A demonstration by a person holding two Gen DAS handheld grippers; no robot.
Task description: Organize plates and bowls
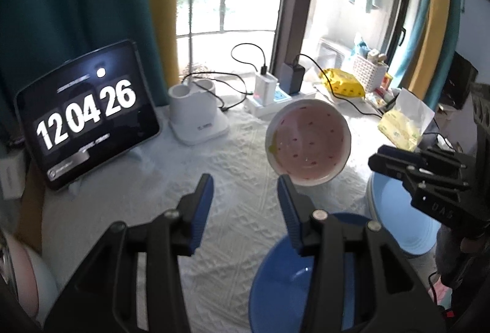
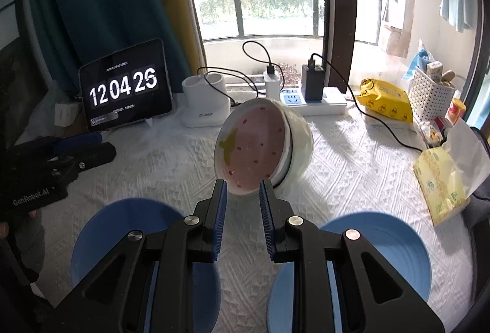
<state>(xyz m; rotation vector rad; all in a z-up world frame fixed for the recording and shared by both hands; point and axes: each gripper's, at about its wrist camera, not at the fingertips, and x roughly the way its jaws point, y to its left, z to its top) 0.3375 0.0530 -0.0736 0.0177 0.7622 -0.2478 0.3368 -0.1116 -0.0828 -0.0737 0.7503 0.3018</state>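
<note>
A white bowl with a pink speckled inside point(image 2: 257, 146) hangs tilted above the white cloth point(image 2: 352, 167), its mouth turned toward the camera. My right gripper point(image 2: 243, 186) is shut on its lower rim. In the left wrist view the same bowl point(image 1: 307, 140) floats ahead, with the right gripper point(image 1: 375, 160) at its right. My left gripper point(image 1: 245, 183) is open and holds nothing. It shows at the left edge of the right wrist view point(image 2: 101, 149). A blue dish point(image 2: 128, 235) and another blue dish point(image 2: 392, 250) lie on the cloth below. They are the dark blue dish point(image 1: 275, 281) and the pale blue dish point(image 1: 395, 219).
At the back stand a tablet showing a clock point(image 2: 125, 88), a white lamp base point(image 2: 205, 106), and a power strip with chargers and cables point(image 2: 309, 103). Yellow packets point(image 2: 382, 103), a white basket point(image 2: 428, 94) and a tissue pack point(image 2: 441, 179) crowd the right. A pinkish dish edge point(image 1: 27, 281) shows at the lower left.
</note>
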